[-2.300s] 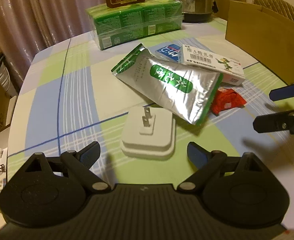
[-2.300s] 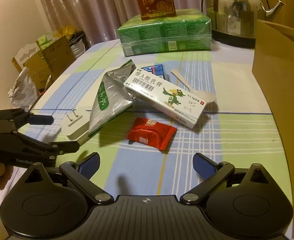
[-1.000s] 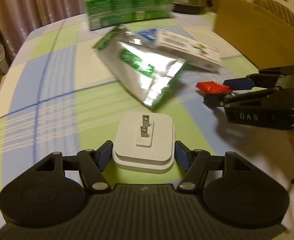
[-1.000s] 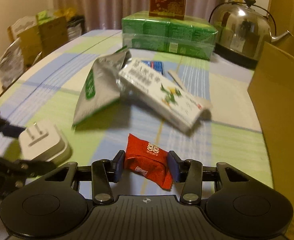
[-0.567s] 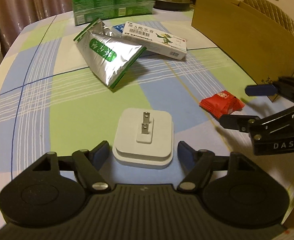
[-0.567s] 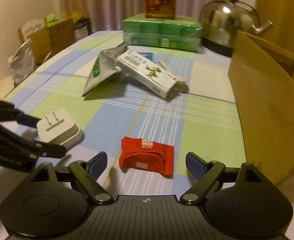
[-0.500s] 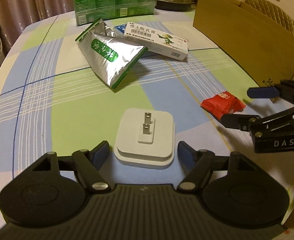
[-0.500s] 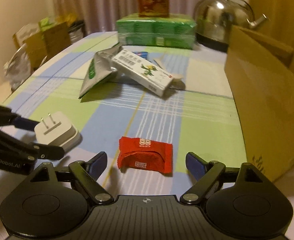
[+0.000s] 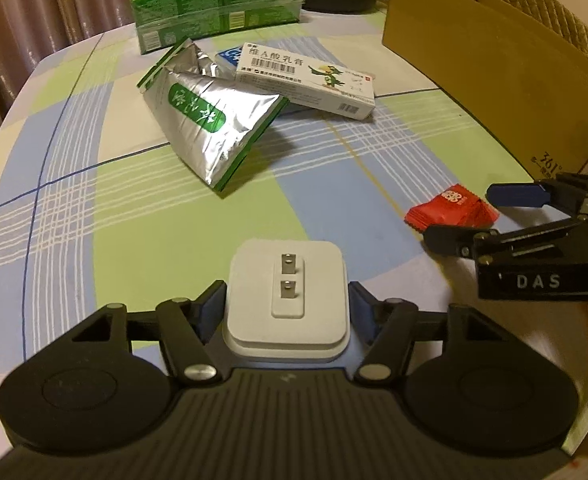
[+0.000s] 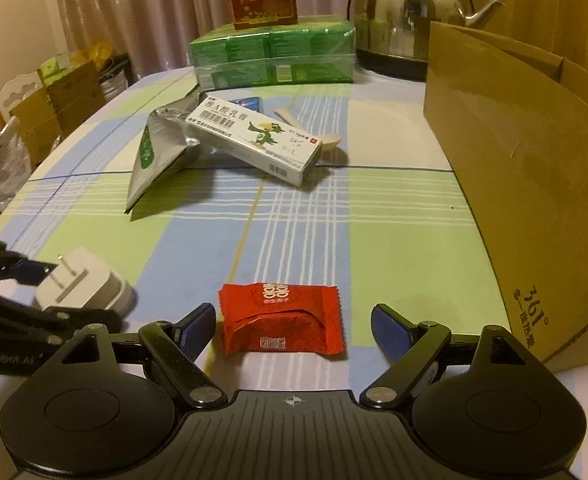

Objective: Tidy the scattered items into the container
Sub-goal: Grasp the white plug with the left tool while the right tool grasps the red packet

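My left gripper (image 9: 287,314) is shut on a white plug adapter (image 9: 286,296), prongs up; it also shows in the right wrist view (image 10: 81,284). My right gripper (image 10: 294,330) is open, its pads on either side of a red candy packet (image 10: 279,318) lying on the tablecloth; the packet also shows in the left wrist view (image 9: 452,206). A silver-green foil pouch (image 9: 209,120), a white ointment box (image 9: 308,74), a blue card under them and a pale spoon (image 10: 314,130) lie farther back. The cardboard box (image 10: 522,176) stands on the right.
A wrapped green pack stack (image 10: 271,56) with a red box on top and a steel kettle (image 10: 410,12) stand at the table's far side. Boxes and bags (image 10: 41,104) sit off the table's left edge. The table edge is close on my near side.
Both grippers opened about half a second ago. Since then my left jaws have closed on the adapter again. My right gripper stays open around the packet, its left pad nearer it.
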`<act>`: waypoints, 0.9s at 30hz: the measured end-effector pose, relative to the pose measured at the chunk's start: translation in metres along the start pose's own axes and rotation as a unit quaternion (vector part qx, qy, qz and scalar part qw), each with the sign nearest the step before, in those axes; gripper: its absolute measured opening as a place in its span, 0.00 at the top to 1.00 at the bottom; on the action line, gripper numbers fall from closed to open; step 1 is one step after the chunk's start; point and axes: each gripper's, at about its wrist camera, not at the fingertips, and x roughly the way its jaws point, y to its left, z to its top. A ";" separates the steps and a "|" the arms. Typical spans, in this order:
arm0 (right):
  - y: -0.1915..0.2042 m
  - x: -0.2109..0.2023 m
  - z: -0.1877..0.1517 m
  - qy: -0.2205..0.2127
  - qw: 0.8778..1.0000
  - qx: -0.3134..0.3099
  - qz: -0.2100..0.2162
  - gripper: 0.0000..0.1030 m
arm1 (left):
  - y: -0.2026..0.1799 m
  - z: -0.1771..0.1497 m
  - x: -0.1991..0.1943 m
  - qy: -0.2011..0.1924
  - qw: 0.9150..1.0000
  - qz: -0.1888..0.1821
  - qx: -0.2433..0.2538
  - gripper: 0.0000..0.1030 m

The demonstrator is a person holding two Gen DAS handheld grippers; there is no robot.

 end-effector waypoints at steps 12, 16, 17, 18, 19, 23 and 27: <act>0.012 0.001 0.001 -0.002 1.000 -0.021 -0.017 0.56 | -0.004 -0.008 -0.007 -0.005 1.000 0.006 -0.010 0.42; 0.012 -0.001 0.003 0.001 1.000 -0.029 -0.012 0.60 | -0.004 -0.008 -0.007 -0.005 1.000 0.007 -0.012 0.42; 0.012 -0.002 0.003 0.000 0.999 -0.030 -0.011 0.61 | -0.004 -0.009 -0.008 -0.005 1.000 0.006 -0.012 0.42; 0.011 -0.003 0.002 0.000 0.999 -0.032 -0.010 0.61 | -0.004 -0.009 -0.008 -0.005 1.000 0.005 -0.014 0.42; 0.011 -0.005 0.001 0.000 0.999 -0.032 -0.010 0.61 | -0.004 -0.009 -0.008 -0.005 1.000 0.005 -0.016 0.42; 0.012 -0.014 0.000 -0.007 0.999 -0.038 -0.008 0.62 | -0.004 -0.011 -0.011 -0.007 1.000 0.002 -0.023 0.42; 0.013 -0.025 0.000 -0.011 0.999 -0.046 -0.005 0.62 | -0.006 -0.012 -0.018 -0.011 1.000 0.003 -0.026 0.42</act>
